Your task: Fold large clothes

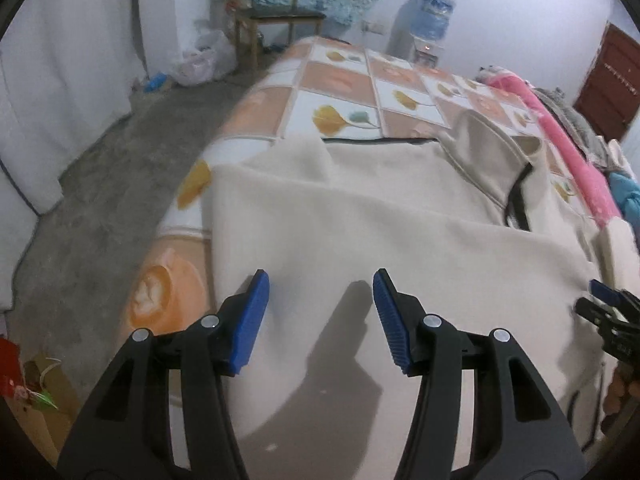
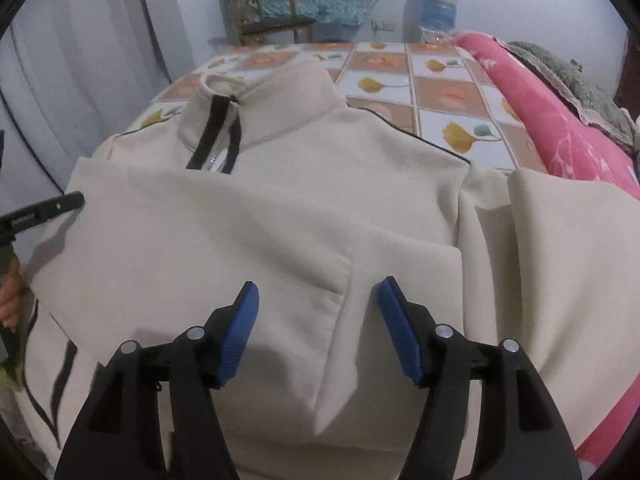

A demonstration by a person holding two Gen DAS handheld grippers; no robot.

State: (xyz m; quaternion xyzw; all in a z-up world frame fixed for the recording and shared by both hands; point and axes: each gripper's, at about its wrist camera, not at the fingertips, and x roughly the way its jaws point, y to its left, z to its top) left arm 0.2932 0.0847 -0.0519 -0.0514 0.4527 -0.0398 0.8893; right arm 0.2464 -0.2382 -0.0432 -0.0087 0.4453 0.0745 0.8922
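Both tongs stand wide with nothing between them: my left tongs and right tongs hover over the cream jacket, which lies spread on the bed, a sleeve folded across its front.

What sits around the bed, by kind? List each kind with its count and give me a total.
Cream jacket: 1
Pink rolled blanket: 1
Wooden chair: 1
Water dispenser bottle: 1
Grippers, both with jaws open over the jacket: 2, the left gripper and the right gripper
Total: 6
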